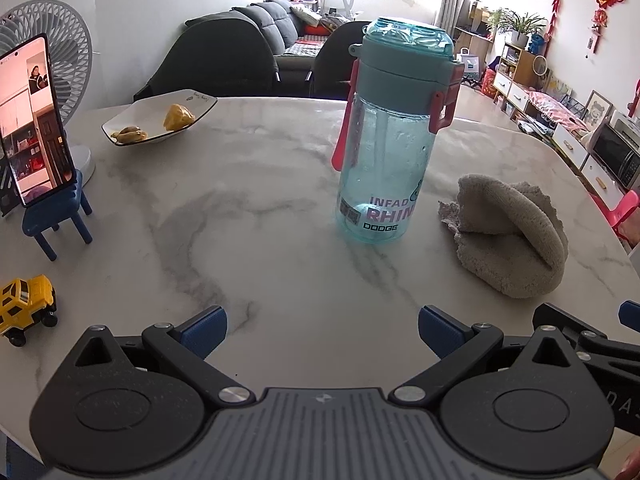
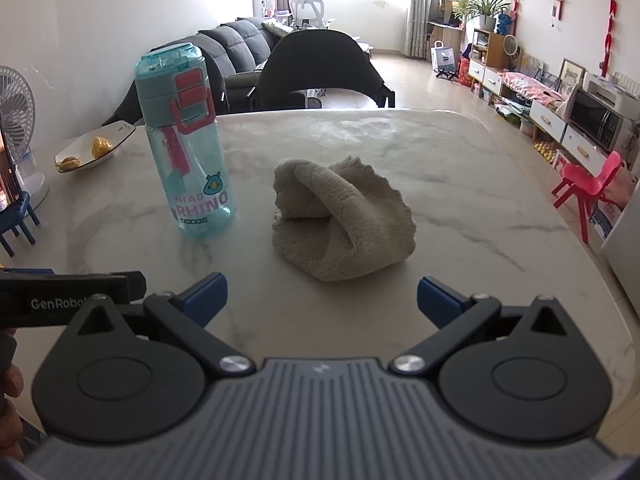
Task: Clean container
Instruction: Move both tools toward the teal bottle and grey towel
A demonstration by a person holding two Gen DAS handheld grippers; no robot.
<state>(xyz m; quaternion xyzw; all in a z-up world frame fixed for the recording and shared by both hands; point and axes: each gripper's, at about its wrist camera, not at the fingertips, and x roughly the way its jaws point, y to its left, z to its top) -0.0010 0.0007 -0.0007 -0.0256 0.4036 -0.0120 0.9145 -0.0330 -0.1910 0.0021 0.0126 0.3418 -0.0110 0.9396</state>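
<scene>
A clear teal water bottle (image 1: pixel 386 140) with a grey-green lid and red strap stands upright on the marble table (image 1: pixel 248 240). Right of it lies a crumpled beige cloth (image 1: pixel 516 232). My left gripper (image 1: pixel 322 330) hangs open over the near table edge, well short of the bottle, nothing between its blue fingers. In the right wrist view the bottle (image 2: pixel 188 144) stands at left and the cloth (image 2: pixel 340 216) lies straight ahead. My right gripper (image 2: pixel 322 300) is open and empty, a short way in front of the cloth.
A white dish (image 1: pixel 160 120) with yellow food sits far left. A phone (image 1: pixel 34 120) leans on a small blue chair stand (image 1: pixel 60 220) before a fan. A yellow toy car (image 1: pixel 26 308) is near left. Dark chairs (image 2: pixel 320 68) stand behind the table.
</scene>
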